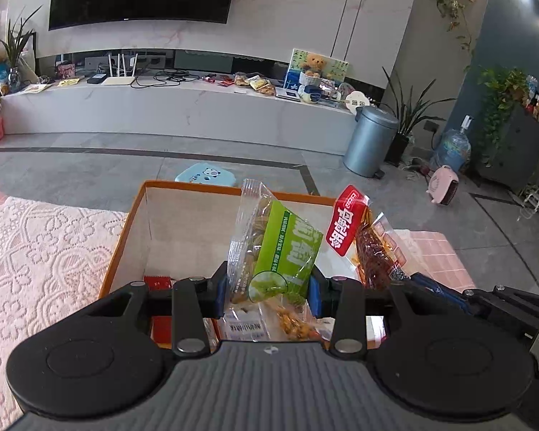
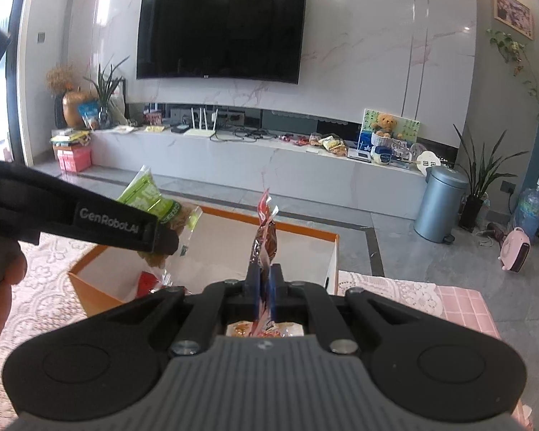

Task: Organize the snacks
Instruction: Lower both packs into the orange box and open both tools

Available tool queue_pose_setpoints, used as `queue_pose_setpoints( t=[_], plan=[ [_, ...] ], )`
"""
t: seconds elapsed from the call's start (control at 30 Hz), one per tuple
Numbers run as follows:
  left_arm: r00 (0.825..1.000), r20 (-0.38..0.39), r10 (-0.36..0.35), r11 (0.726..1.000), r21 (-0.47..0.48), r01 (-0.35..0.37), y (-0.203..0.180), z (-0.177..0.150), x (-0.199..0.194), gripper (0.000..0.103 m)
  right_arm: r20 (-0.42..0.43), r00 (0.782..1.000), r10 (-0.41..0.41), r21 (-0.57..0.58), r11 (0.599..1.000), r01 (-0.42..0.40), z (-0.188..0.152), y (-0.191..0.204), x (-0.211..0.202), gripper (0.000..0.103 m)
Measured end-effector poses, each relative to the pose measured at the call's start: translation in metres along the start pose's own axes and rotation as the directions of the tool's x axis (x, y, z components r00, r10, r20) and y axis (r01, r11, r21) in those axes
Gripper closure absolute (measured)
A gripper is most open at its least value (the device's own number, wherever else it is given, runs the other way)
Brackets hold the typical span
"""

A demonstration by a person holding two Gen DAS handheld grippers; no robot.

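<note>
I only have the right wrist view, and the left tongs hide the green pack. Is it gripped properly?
Observer: Yes, the left tongs pinch the green pack from both sides, low down.
Operator: My packet is edge-on. What is it?
Observer: The red packet has a red header with white characters over a clear pouch of reddish-brown strips.
Operator: Anything behind the box?
Observer: A light blue stool stands on the floor past the orange box.

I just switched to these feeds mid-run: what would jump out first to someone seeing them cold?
Two snack packets held up over the open orange-rimmed box: the left gripper clamps a green packet, and the right gripper pinches a red packet edge-on beside it. Behind, a big dark TV fills the marble wall.
</note>
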State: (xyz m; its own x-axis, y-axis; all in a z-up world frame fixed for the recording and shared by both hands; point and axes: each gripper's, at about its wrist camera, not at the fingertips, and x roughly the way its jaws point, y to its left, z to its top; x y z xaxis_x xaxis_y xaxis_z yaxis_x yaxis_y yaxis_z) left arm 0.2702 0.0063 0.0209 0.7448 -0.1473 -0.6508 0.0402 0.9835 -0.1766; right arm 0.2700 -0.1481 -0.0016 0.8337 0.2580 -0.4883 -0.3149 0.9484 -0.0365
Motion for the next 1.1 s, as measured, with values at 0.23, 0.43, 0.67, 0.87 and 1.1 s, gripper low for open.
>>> queue_pose_setpoints(
  t=[0.23, 0.43, 0.67, 0.87, 1.1],
  plan=[
    [0.998, -0.039, 0.052, 0.998, 0.038, -0.050, 0.006, 0.001, 0.038, 0.057, -0.071, 0.997, -0.007, -0.044, 0.999, 0.004, 0.000, 0.004, 0.046, 0.103],
    [0.993, -0.088, 0.084, 0.994, 0.077, -0.077, 0.008, -0.001, 0.066, 0.057, -0.122, 0.992, -0.015, -0.094, 0.996, 0.003, -0.002, 0.011, 0.076, 0.103],
    [0.979, -0.154, 0.132, 0.988, 0.106, -0.117, 0.011, -0.005, 0.089, 0.057, -0.182, 0.983, -0.031, -0.138, 0.990, 0.006, -0.005, 0.015, 0.103, 0.103],
    [0.964, -0.211, 0.161, 0.983, 0.120, -0.138, 0.017, -0.009, 0.102, 0.053, -0.221, 0.974, -0.050, -0.129, 0.991, 0.021, -0.006, 0.015, 0.116, 0.102],
    [0.959, -0.242, 0.147, 0.984, 0.129, -0.119, 0.015, -0.013, 0.103, 0.043, -0.242, 0.968, -0.066, -0.152, 0.988, 0.029, -0.003, 0.019, 0.128, 0.101]
  ],
)
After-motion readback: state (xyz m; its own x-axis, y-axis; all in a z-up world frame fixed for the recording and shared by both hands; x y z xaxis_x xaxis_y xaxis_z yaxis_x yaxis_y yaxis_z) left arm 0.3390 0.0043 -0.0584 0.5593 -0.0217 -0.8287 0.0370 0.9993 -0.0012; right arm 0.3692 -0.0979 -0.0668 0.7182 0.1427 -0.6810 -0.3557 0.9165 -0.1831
